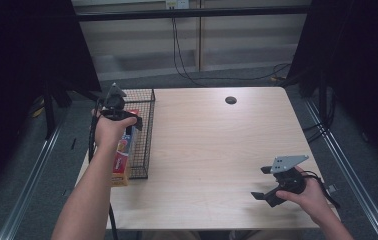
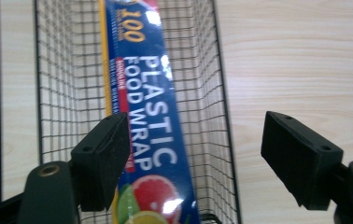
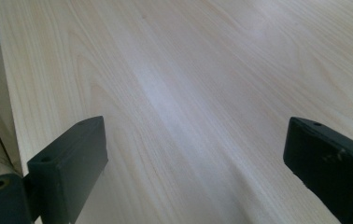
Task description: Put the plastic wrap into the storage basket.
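Left tongs (image 2: pixel 195 154): apart, empty, over plastic wrap box (image 2: pixel 149 116) | box lengthwise in wire basket (image 2: pixel 214 140), bench's left edge | right tongs (image 3: pixel 198 172): wide, empty

Beyond my work I see the pale wooden table (image 1: pixel 212 145), its round hole (image 1: pixel 231 100), and cables (image 1: pixel 187 70) on the floor.

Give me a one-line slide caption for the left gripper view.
Open left gripper above a plastic food wrap box lying in a black wire basket on the wooden table.
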The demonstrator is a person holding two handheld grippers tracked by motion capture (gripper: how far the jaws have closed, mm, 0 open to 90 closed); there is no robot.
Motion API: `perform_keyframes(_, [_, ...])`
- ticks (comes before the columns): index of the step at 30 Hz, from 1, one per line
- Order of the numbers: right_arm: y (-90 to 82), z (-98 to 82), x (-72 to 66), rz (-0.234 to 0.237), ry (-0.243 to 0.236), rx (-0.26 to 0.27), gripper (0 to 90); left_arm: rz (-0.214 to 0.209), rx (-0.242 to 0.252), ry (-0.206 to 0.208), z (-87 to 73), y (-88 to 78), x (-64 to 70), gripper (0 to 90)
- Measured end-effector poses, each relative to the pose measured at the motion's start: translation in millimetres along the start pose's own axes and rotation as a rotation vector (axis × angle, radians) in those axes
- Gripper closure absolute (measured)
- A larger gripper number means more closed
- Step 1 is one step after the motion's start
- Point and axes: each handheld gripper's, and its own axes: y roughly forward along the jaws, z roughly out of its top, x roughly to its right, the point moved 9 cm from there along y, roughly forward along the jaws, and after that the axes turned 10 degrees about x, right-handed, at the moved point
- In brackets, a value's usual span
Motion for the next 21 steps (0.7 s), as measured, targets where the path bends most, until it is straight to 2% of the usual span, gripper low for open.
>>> perform_keyframes(2, [-0.1,-0.1,0.1,0.000,-0.001,-0.001,5.9,-0.020,0.011,0.006,0.2,-0.9,5.3,20.7])
perform_keyframes(9, [0.2,-0.1,0.0,0.000,-0.001,0.000,5.9,-0.087,0.060,0.063,2.7,-4.1,26.4,16.0])
perform_keyframes(14, [0.5,-0.2,-0.1,0.001,-0.002,0.000,5.9,-0.128,0.066,0.089,-0.1,-2.8,37.8,15.3])
perform_keyframes(16, [0.5,-0.8,-0.4,0.002,0.001,-0.005,5.9,-0.140,0.082,0.098,-0.2,-2.3,42.2,15.1])
perform_keyframes(21, [0.4,-0.7,0.0,-0.003,0.001,-0.005,5.9,-0.160,0.084,0.112,-1.6,-1.9,48.9,14.9])
